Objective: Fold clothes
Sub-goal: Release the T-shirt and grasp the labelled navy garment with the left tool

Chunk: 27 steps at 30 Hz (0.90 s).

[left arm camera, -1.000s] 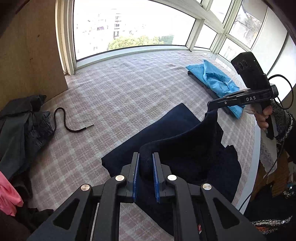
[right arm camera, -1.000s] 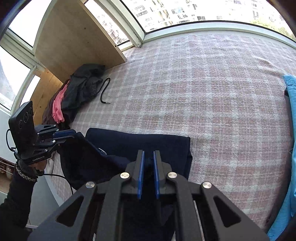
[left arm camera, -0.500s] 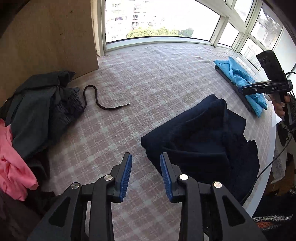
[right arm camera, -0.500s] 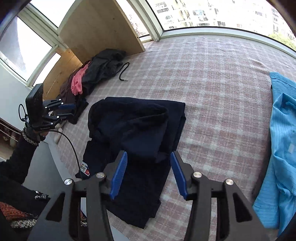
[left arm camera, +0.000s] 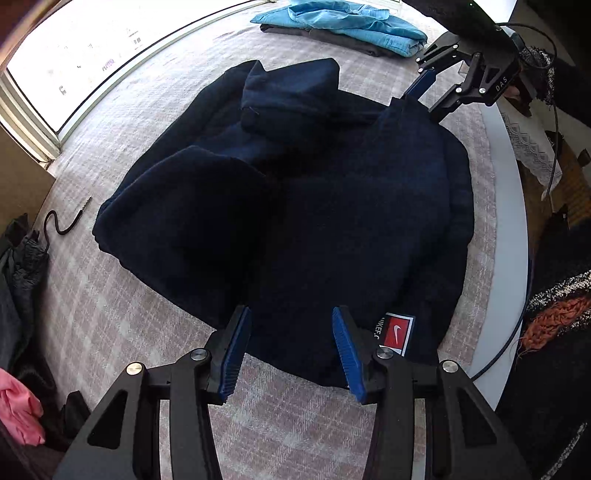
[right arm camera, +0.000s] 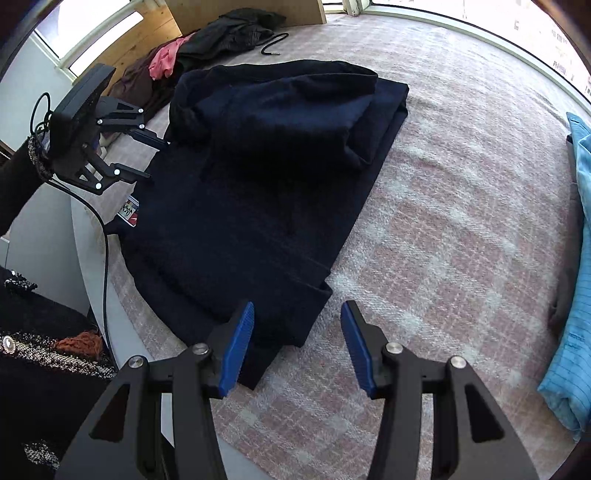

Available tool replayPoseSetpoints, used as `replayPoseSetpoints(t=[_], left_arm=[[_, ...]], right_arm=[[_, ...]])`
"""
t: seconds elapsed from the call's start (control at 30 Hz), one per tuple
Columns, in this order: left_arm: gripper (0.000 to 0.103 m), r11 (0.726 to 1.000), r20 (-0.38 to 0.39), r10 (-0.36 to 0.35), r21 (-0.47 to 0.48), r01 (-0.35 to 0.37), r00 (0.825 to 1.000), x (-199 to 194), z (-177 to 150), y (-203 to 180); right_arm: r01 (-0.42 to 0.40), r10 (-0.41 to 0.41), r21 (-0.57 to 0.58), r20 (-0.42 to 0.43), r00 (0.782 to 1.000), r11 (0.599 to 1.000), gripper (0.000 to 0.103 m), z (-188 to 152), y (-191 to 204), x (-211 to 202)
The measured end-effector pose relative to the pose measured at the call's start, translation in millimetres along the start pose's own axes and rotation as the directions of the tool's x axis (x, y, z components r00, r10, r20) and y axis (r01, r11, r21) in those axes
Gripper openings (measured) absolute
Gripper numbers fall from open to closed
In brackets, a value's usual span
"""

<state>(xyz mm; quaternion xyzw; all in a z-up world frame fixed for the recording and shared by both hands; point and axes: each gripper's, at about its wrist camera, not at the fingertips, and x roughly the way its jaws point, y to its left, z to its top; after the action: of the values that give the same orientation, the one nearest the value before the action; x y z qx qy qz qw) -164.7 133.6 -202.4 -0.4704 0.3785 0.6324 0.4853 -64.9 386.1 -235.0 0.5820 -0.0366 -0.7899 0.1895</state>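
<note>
Showing only in the left wrist view, a red label (left arm camera: 397, 329) marks the navy garment (left arm camera: 332, 206).

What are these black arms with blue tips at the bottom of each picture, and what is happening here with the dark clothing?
No robot is here. A person holds one hand tool in each hand, and each tool has two black fingers with blue pads and a small camera that looks along them. One picture is from the left gripper, the other from the right gripper; each tool also appears in the other's view.

On the pink checked cloth surface lies a partly folded dark navy fleece garment with a red label. A folded light blue shirt lies farther off, and a pile of dark and pink clothes beside a thin black cord.

Both grippers are open and hold nothing; the left fingers have just been opening over the garment's edge.
</note>
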Motion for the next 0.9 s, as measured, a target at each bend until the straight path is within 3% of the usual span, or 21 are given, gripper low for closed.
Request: replayPoseSetpoints(t=[0.07,0.27,0.33,0.43,0.6,0.73,0.9], left_arm=[[0.044,1.000,-0.022,-0.018,-0.013,0.018,1.000,7,-1,4],[0.042,0.998,0.008,-0.029,-0.047,0.029,1.000,6,-2,6],[0.031,0.998,0.020,-0.026,-0.059,0.028,0.999,3,-3,7],[0.019,0.997,0.038,-0.039,-0.070,0.041,0.999,-2,-5,8],[0.012,0.996,0.048,-0.060,-0.070,0.063,0.997,-5,-4,7],[0.014,0.996,0.043,-0.051,-0.073,0.054,0.998,-4,0,9],[0.016,0.997,0.073,-0.055,-0.056,0.059,0.996,-23,12,6]], right_arm=[[-0.005,0.005,-0.011,-0.010,1.000,1.000,0.049,3,0,2],[-0.017,0.018,-0.047,0.018,1.000,0.999,0.048,7,4,-5],[-0.007,0.010,-0.072,0.039,0.999,0.997,0.047,7,6,-11],[0.012,-0.006,-0.103,0.063,0.998,0.995,0.036,10,9,-17],[-0.026,0.030,-0.130,0.032,0.999,0.991,0.020,14,10,-14],[-0.006,0.007,-0.121,0.006,1.000,0.993,0.022,17,10,-6],[-0.022,0.023,-0.098,0.004,1.000,0.995,0.036,18,6,-7]])
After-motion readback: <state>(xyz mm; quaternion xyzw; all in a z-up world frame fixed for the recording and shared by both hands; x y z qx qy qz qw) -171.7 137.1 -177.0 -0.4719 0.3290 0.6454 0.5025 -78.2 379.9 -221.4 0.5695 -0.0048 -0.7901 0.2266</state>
